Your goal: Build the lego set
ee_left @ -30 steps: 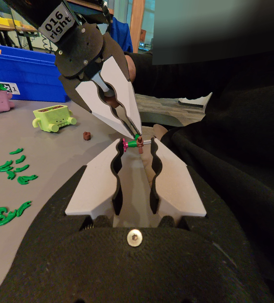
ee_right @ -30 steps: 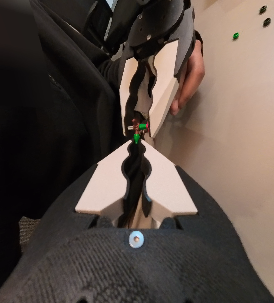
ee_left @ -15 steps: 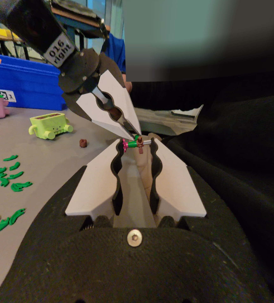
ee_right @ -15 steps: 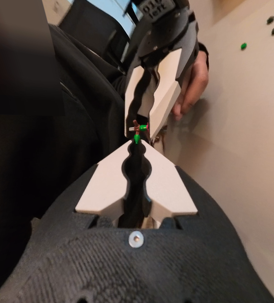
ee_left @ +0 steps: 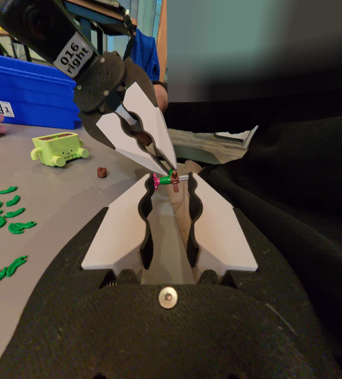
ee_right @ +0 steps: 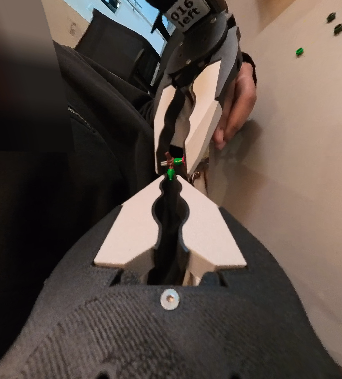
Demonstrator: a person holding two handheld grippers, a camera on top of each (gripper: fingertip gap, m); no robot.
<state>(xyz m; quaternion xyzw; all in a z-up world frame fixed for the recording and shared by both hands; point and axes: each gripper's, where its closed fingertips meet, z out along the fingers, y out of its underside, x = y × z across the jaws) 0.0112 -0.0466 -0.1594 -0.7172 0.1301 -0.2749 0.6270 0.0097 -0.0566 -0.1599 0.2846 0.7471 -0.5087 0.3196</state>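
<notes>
Above the desk [ee_left: 67, 196], a bud goes onto the stem

Left view: left hand-held gripper [ee_left: 171, 178], partly closed, pinches the stem [ee_left: 167, 180] end to end; pot [ee_left: 58, 148] built, leaves [ee_left: 12, 213] still loose; right view: right hand-held gripper [ee_right: 170, 178], nearly closed, holds the bud [ee_right: 170, 174] against it, unseated, I judge.

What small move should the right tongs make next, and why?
Probably press the green cone straight onto the brown joint. The right tongs pinch the cone just at the joint's stub, while the left tongs clamp the stem crosswise between their tips.
</notes>
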